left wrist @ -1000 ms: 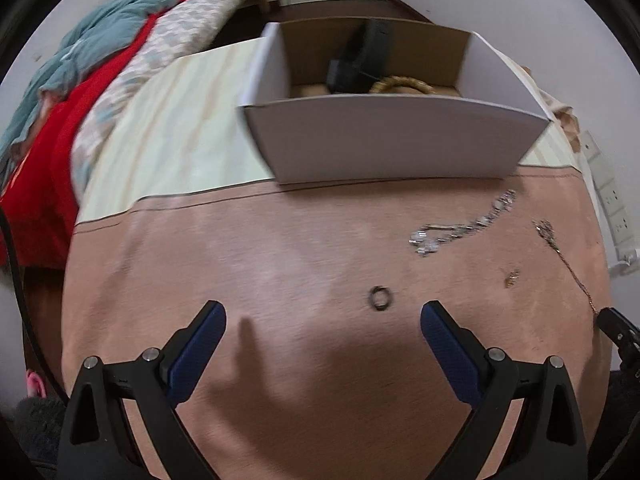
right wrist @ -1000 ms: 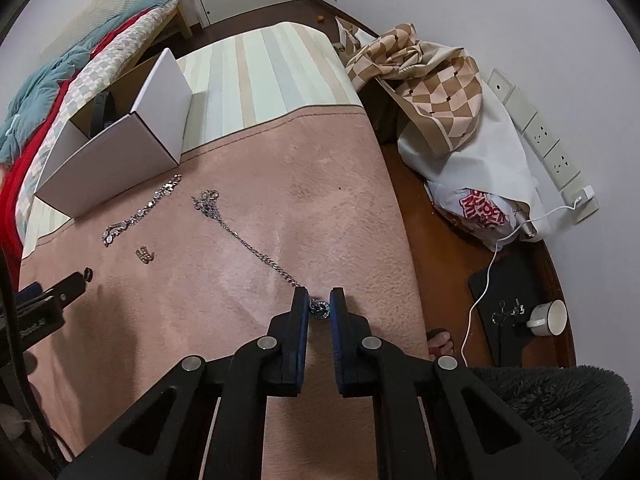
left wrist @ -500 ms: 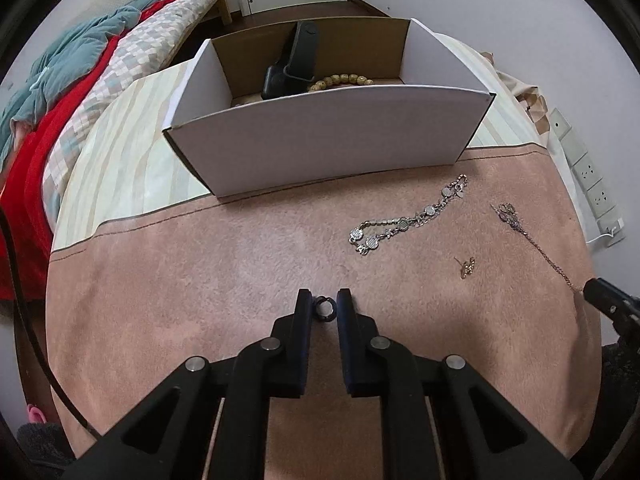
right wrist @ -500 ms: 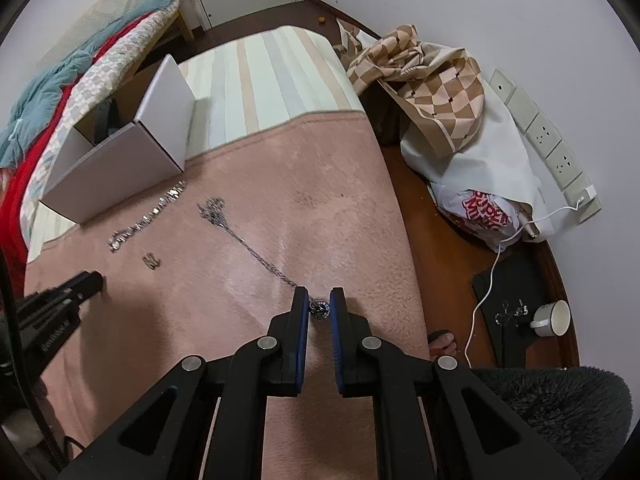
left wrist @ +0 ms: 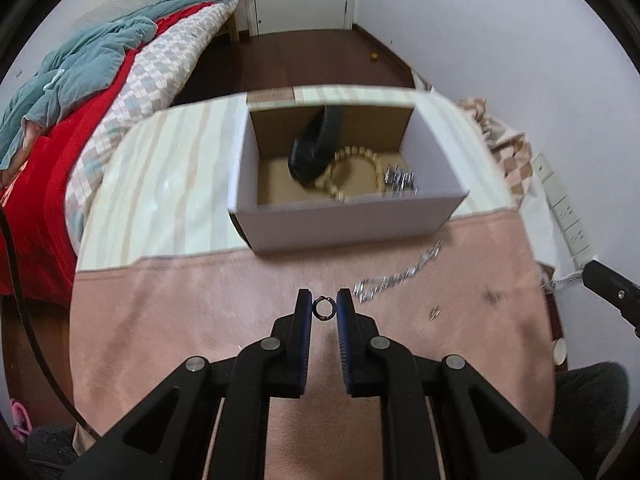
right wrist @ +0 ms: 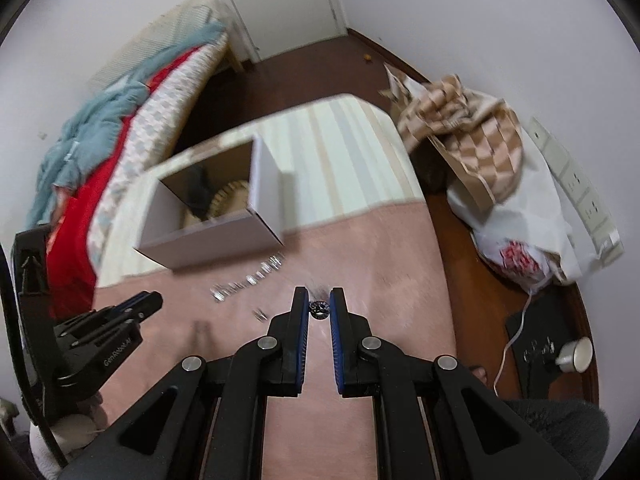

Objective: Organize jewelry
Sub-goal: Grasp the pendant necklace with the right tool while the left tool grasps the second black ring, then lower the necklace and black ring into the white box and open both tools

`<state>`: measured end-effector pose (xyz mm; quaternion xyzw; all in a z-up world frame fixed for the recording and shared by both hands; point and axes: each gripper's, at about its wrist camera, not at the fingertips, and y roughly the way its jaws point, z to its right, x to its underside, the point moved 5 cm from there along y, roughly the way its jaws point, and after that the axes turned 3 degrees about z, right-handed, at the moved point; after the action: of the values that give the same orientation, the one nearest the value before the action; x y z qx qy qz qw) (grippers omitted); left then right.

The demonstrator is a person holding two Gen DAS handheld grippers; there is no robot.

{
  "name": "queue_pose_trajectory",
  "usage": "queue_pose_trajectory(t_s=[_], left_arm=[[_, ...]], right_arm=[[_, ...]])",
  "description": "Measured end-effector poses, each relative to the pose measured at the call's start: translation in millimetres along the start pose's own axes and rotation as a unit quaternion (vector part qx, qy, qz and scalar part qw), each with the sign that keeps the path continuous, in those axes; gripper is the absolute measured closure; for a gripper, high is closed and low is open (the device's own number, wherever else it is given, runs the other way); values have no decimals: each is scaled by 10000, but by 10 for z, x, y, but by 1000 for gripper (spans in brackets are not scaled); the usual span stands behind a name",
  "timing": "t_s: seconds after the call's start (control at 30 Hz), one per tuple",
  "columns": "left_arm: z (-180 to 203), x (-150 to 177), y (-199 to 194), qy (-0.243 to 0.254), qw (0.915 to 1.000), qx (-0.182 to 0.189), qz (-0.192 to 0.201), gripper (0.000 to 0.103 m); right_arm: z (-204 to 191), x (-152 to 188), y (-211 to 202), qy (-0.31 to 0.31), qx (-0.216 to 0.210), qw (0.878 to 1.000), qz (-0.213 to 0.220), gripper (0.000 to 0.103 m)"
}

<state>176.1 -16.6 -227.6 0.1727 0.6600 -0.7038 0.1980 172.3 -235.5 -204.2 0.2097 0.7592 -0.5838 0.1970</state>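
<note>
A small dark ring (left wrist: 323, 307) is pinched between the pads of my left gripper (left wrist: 323, 306), held above the pink cloth (left wrist: 200, 320). My right gripper (right wrist: 319, 307) is shut on the round end piece of a chain necklace (right wrist: 319, 308); the rest of the chain is blurred and mostly hidden. A silver bracelet (left wrist: 400, 278) and a small earring (left wrist: 434, 313) lie on the cloth. Beyond them stands a white cardboard box (left wrist: 344, 222), open-topped, holding a beaded bracelet (left wrist: 360, 156), a black item (left wrist: 316, 144) and a silver piece (left wrist: 400, 180).
The table has a striped cloth (left wrist: 160, 184) behind the pink one. A bed with red and teal blankets (left wrist: 72, 92) lies at the left. On the floor at the right are a checkered bag (right wrist: 472, 120), a white plastic bag (right wrist: 516, 232) and a cup (right wrist: 576, 356).
My left gripper shut on the ring, then rose with it. My right gripper rose too, still holding the chain's end, and the chain left the cloth. The box's inside came into view.
</note>
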Motion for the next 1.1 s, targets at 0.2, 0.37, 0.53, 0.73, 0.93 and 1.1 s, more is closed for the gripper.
queue_pose_trajectory(t_s=[0.2,0.37,0.53,0.73,0.93,1.1], left_arm=[[-63,-284,-262,-109,9995,241,160,93],[-167,-538,-410,-189,9989,243,365,93],[-316,-812,-408,-273,9985,118,465,93],[-480,-1004,-134,-351,9990,-1,295,93],[-540,-1077,202,-475,9988,116,-79,93],[-570,-1106,431,-617,9971,231,-390,93]], right_arm=[[-309,-374,-294,-296,-264,9987,319,92],[-564,-707,-477,-548,-493,9958,537,92],[-874,-1136,-494,-851,-628,9920,692,92],[-1158,-1585,14,-1180,-526,9909,366,92],[-1230,-1693,657,-1293,-384,9908,-128,92],[-1197,-1671,994,-1270,-403,9902,-414,92]])
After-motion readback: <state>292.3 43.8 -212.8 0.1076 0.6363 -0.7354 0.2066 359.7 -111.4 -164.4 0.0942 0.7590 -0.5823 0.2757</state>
